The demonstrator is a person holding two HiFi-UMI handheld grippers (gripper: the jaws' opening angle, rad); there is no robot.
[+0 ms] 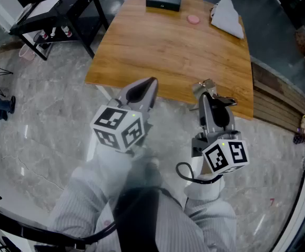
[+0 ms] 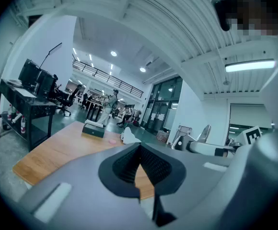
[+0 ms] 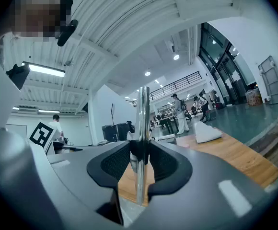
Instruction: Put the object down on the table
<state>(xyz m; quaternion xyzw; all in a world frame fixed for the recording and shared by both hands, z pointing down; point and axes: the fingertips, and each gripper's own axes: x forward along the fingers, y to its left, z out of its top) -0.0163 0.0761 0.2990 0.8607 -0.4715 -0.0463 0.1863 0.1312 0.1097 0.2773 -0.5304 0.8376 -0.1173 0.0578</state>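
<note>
While the head view only gives a small shiny bit at the tip of the right gripper (image 1: 205,94), the right gripper view shows it properly: a thin bright metal strip (image 3: 143,119) stands upright between the pads, clamped, its top well past the jaw tips. So the strip is in the right gripper's hold, not lying on the table (image 1: 168,51). From above it sits over the table's near edge, towards the right corner.

The left gripper (image 1: 151,81) hovers just off the same edge. Its own view shows the jaws closed tip to tip with nothing in them, which the top-down shot can't show.

At the far end of the table: a black box (image 1: 163,2), a pink disc (image 1: 193,19) and a white cloth (image 1: 227,16). Only the head view shows the black desk (image 1: 58,7) off to the left.
</note>
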